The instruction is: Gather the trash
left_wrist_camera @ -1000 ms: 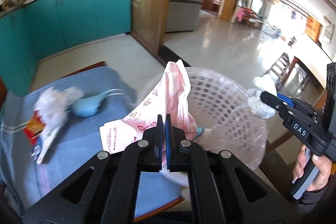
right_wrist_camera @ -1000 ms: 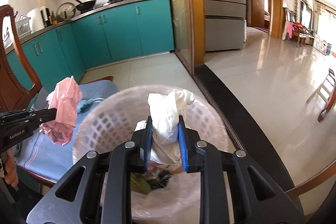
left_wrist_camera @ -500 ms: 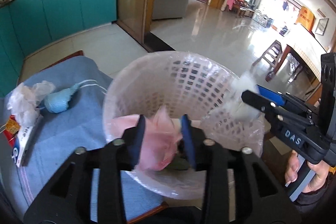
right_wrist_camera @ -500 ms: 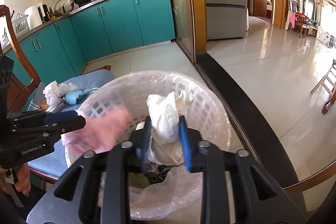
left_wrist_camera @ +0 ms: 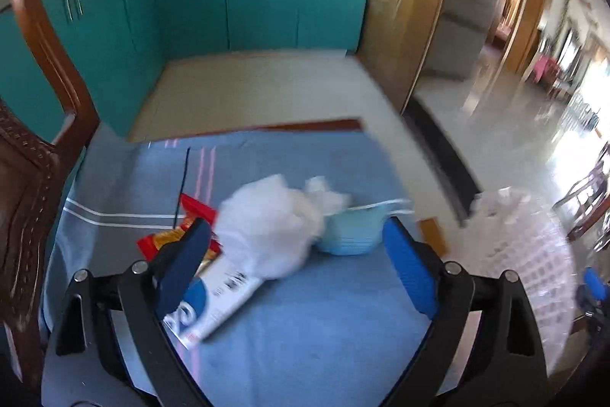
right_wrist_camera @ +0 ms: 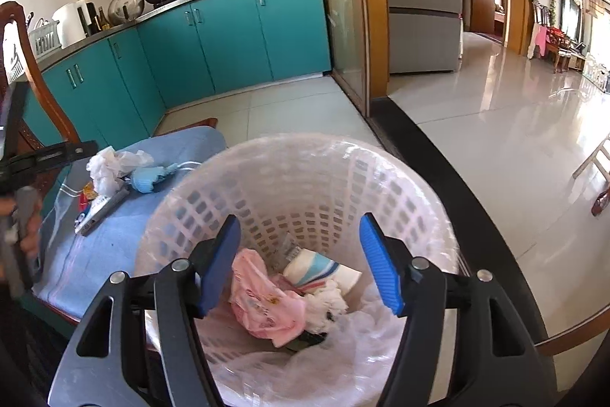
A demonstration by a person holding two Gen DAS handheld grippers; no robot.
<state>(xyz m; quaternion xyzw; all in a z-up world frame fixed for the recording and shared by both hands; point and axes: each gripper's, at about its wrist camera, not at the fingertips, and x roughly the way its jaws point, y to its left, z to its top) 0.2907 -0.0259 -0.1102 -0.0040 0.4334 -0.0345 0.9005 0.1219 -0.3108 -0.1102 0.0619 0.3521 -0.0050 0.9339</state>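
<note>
Left gripper [left_wrist_camera: 297, 250] over the blue striped cloth [left_wrist_camera: 305, 311], jaws just spread wide and empty, framing the crumpled white plastic bag [left_wrist_camera: 270, 227] and the light blue face mask [left_wrist_camera: 350, 229] just right of it. Near left of the bag, touching it, a red snack wrapper [left_wrist_camera: 167, 239] and a white printed packet [left_wrist_camera: 225, 296]. Right gripper [right_wrist_camera: 301, 262] above the white lattice plastic basket [right_wrist_camera: 381, 174], jaws just released, nothing between the pads. Down inside the basket: crumpled pink plastic bag [right_wrist_camera: 267, 308], white wad [right_wrist_camera: 324, 304], striped white packet [right_wrist_camera: 320, 267].
</note>
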